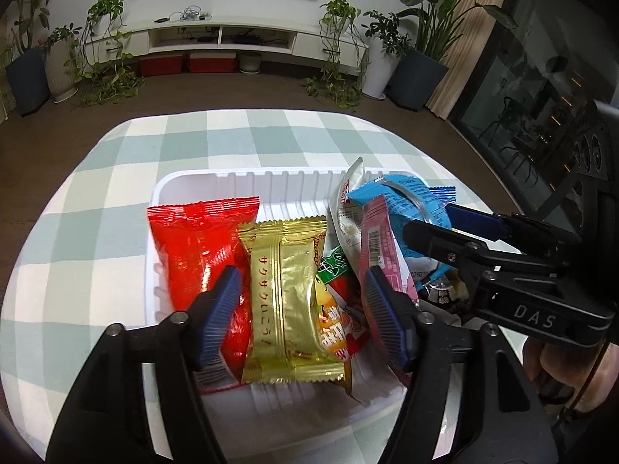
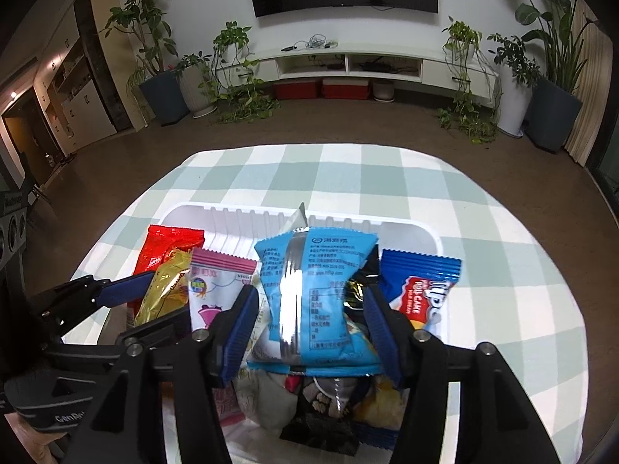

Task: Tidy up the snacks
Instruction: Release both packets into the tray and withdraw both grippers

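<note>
Most packets already in white ribbed plastic tray (image 1: 201,181). My left gripper (image 1: 303,309) wide open around gold foil packet (image 1: 286,301), right gripper (image 2: 309,328) wide open around light-blue packet (image 2: 317,286); neither gripped. Only tidying left, I judge.

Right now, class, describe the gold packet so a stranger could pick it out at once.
Find the white tray on the checked tablecloth. The gold packet lies in its left half, beside the red packet. It alone is shiny gold, with a column of Japanese letters down its middle.
</note>
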Available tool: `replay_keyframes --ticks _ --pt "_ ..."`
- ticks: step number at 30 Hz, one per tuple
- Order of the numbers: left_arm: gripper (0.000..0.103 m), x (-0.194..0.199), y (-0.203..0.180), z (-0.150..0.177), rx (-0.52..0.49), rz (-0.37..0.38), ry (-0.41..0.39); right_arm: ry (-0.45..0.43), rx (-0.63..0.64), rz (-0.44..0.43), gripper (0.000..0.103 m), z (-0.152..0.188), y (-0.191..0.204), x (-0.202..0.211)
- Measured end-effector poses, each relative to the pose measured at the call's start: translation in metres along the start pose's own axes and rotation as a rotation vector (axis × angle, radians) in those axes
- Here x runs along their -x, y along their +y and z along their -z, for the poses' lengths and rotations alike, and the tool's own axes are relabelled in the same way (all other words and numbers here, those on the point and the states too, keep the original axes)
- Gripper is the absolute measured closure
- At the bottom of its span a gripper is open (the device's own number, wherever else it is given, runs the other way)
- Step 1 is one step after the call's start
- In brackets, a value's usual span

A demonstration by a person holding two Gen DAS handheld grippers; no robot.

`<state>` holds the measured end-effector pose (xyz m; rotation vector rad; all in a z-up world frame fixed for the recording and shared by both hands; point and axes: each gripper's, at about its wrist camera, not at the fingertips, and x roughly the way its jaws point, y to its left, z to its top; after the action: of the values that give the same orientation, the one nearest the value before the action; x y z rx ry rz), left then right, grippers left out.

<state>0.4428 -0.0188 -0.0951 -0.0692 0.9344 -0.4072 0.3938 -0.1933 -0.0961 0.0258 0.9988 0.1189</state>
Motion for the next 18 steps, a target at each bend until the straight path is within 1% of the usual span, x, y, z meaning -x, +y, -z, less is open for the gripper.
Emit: replay_keyframes --ticks 1,3,9,11,13,16,18 --pt "0.031 0.004 0.0 0.0 0.0 0.002 -0.008 -0.004 -0.003 -0.001 0.044 0.0 -0.001 0.004" --pt "0.028 0.012 0.0 0.002 -0.002 0.002 -0.019 -0.016 -0.01 -0.003 0.043 0.001 -0.002 0.01" --pt "0.023 0.035 -0.001 0.009 0.0 -0.004 -0.04 -0.043 -0.033 -0.009 0.034 0.008 -0.005 0.03" --pt "0.017 0.045 -0.002 0.012 -0.001 -0.006 -0.05 -0.046 -0.054 -0.021 0.033 0.013 -0.006 0.037" --pt "0.008 0.054 -0.004 0.017 -0.004 -0.01 -0.06 -0.055 -0.056 -0.029 0.028 0.018 -0.005 0.045" --pt "0.001 0.069 -0.006 0.024 -0.001 -0.008 -0.066 -0.06 -0.062 -0.034 0.024 0.026 -0.003 0.054" --pt "0.0 0.083 -0.008 0.032 -0.008 -0.018 -0.081 -0.058 -0.074 -0.047 0.022 0.031 -0.003 0.061"
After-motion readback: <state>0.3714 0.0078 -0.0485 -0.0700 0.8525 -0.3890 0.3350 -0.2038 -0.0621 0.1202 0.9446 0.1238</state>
